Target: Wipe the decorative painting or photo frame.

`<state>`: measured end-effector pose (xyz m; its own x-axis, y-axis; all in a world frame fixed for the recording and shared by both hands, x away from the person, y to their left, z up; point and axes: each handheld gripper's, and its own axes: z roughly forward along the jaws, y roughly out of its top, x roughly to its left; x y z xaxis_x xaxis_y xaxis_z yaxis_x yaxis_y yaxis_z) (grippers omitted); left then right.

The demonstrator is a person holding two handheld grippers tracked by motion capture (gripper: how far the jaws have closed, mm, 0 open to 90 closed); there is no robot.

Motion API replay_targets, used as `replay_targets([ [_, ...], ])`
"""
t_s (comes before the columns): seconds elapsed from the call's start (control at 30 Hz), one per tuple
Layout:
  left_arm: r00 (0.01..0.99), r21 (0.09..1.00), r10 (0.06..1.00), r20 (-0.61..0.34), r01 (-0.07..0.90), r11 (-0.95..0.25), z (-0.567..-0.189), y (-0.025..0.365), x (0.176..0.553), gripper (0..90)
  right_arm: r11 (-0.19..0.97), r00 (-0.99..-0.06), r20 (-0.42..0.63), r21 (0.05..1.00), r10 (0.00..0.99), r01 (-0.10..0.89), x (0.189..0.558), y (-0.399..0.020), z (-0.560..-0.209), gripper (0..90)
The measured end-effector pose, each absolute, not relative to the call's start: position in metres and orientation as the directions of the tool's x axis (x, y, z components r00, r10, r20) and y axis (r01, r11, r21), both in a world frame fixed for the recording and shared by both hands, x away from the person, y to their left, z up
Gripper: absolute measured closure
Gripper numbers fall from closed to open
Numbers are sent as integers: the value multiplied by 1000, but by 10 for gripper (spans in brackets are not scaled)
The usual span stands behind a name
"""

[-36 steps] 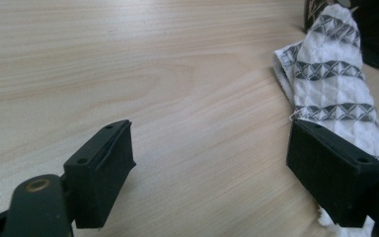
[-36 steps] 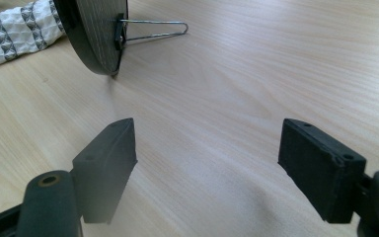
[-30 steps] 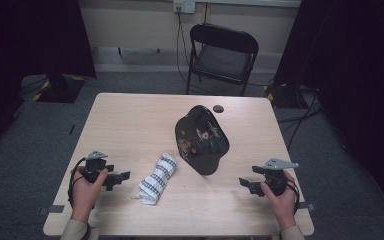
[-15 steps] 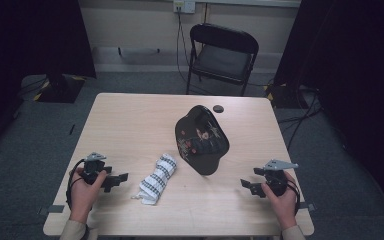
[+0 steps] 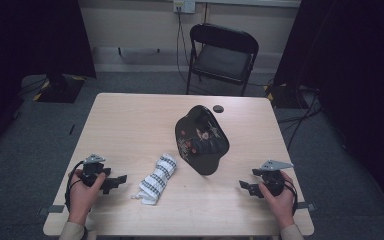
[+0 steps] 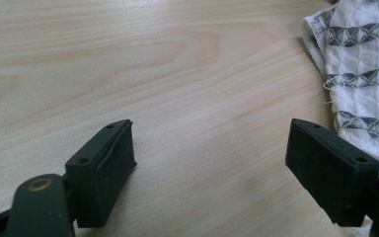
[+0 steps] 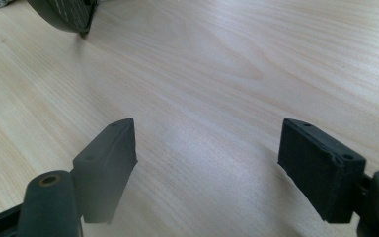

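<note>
From the high view it's a light wood table [image 5: 130, 125] on grey carpet, with a black folding chair [image 5: 222, 57] behind it. A rolled white patterned cloth [image 5: 157, 177] lies near the front, just beside the left gripper [image 5: 117, 181]; a dark cap [image 5: 201, 138] sits mid-table, the right gripper [image 5: 245, 186] well apart.

Left gripper view gets the weave: grey triangle bands, frayed threads, cloth [image 6: 360, 74] by the right jaw, jaws spread wide with nothing between.

Right gripper view: jaws also wide over bare wood, cap edge [image 7: 64, 15] top left.
</note>
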<state>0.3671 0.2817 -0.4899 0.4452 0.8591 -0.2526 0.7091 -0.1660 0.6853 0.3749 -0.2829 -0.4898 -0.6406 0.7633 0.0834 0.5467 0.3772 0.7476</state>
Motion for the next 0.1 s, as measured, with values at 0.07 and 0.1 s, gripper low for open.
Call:
replay_targets([
  [0.07, 456, 691, 855, -248, 702, -173, -491, 282, 366, 181, 386, -643, 77, 744, 762, 546, 376, -282, -491, 225],
  [0.1, 458, 693, 853, -249, 700, -173, -491, 282, 366, 181, 389, -643, 75, 741, 762, 548, 376, -281, -491, 225],
])
